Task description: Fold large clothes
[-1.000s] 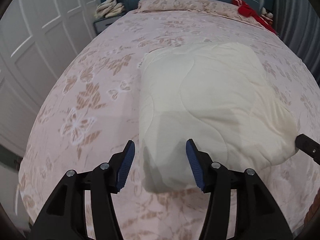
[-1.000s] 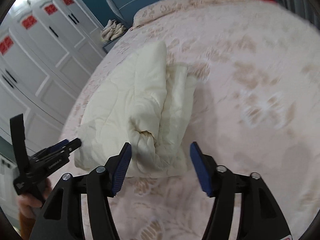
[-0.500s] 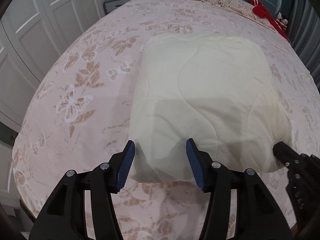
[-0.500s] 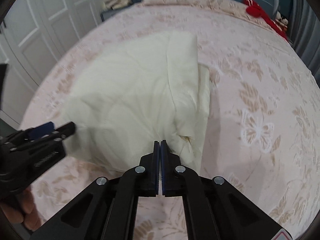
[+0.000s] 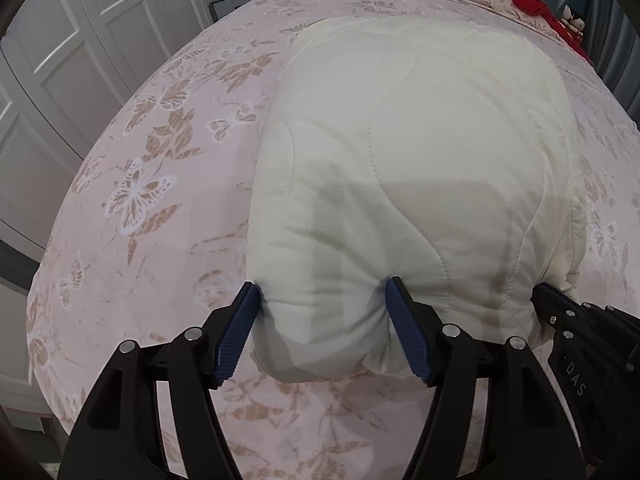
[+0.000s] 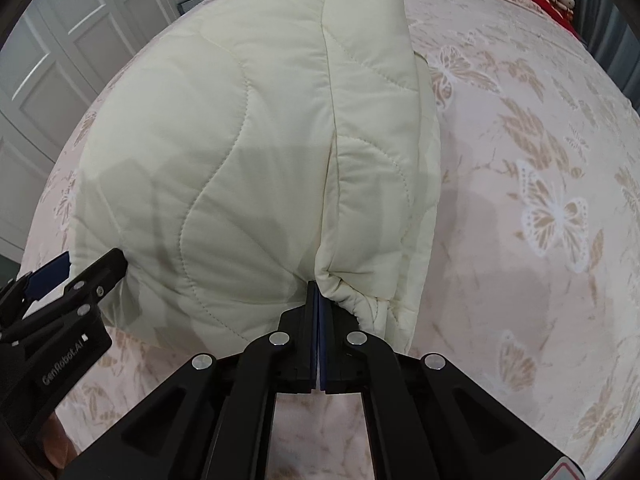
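Left gripper [image 5: 322, 312] has pushed in, wide-open jaws straddling the puffy cream jacket's [image 5: 420, 160] near corner, while right gripper [image 6: 317, 312] stays clamped on its hem; soft, bulky, so grab deep.

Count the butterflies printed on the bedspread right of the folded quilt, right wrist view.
2 clear ones: a butterfly beside the quilt's near end, and another butterfly by its far end. Fainter prints elsewhere on the bedspread may hide more.
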Demonstrator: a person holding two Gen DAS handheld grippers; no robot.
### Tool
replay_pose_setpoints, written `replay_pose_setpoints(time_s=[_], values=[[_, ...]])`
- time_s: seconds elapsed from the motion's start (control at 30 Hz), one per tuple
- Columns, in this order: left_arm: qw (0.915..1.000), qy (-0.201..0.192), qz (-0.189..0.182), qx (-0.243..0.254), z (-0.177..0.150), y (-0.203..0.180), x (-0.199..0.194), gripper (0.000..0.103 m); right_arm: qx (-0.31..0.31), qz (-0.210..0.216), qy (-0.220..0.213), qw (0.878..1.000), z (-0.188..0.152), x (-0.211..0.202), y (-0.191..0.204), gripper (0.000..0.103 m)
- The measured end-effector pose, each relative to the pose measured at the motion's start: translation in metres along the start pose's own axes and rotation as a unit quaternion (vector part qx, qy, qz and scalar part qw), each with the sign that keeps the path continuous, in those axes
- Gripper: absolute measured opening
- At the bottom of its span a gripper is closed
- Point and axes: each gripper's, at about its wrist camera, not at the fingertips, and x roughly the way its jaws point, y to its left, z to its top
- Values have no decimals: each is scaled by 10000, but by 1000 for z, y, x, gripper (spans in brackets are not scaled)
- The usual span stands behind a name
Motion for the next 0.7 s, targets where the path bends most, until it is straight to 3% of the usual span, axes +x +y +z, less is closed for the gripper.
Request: replay_pose_setpoints(time_s=[0.17,0.3,0.5,0.63,0.7], values=[[9999,-47,101,21,-4,-2,-6,65,-25,-29,134,9999,-2,-5,2,0],[9999,-108,44,-30,-15,6,-34,64,127,82,-85,9998,-19,-53,0,0],[9991,-420,40,28,-55,8,-83,64,21,-83,-577,9983,-66,-118,-1,13],[9983,-581,15,33,-88,5,-116,72,104,-102,-850,9963,-100,-147,-2,41],[9978,-664,42,50,-104,2,-129,76,106,-99,-944,9954,-119,-158,0,44]])
